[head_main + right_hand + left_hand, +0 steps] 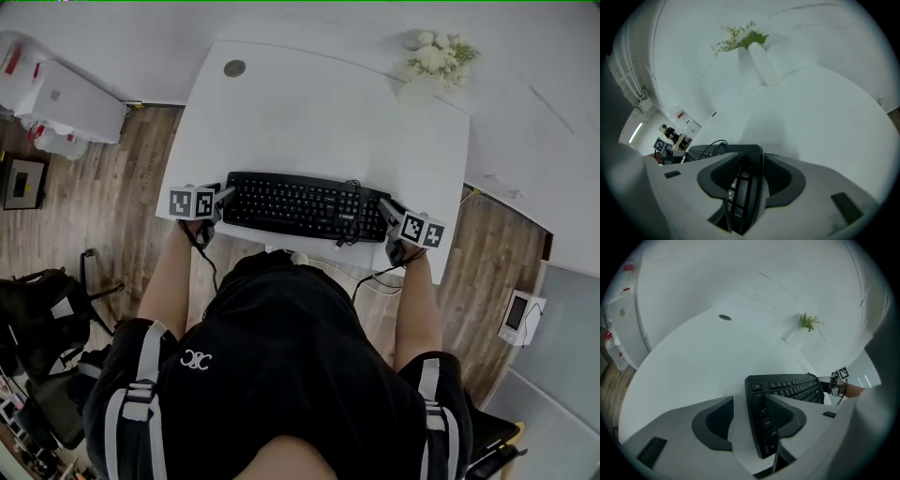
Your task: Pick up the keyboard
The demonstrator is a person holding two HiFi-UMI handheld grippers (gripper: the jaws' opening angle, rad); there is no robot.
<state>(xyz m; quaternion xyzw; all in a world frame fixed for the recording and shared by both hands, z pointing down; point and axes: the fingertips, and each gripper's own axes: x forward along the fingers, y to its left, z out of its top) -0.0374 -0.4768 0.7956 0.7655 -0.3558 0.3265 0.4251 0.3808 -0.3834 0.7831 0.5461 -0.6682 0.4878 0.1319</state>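
A black keyboard (300, 206) lies flat near the front edge of the white table (319, 112). My left gripper (225, 197) is at its left end and my right gripper (384, 208) at its right end. In the left gripper view the keyboard (787, 387) end sits between the jaws of the left gripper (750, 416): one finger (787, 416) lies over the keys, the other (712, 420) stands apart with bare table between. In the right gripper view the keyboard (740, 187) end fills the gap of the right gripper (752, 176), and both pads lie against it.
A white vase of flowers (431, 61) stands at the table's far right corner, and a round cable hole (234, 68) is at the far left. The keyboard's cable (352, 239) hangs over the front edge. White cabinets (66, 98) and dark bags (37, 309) are on the floor at left.
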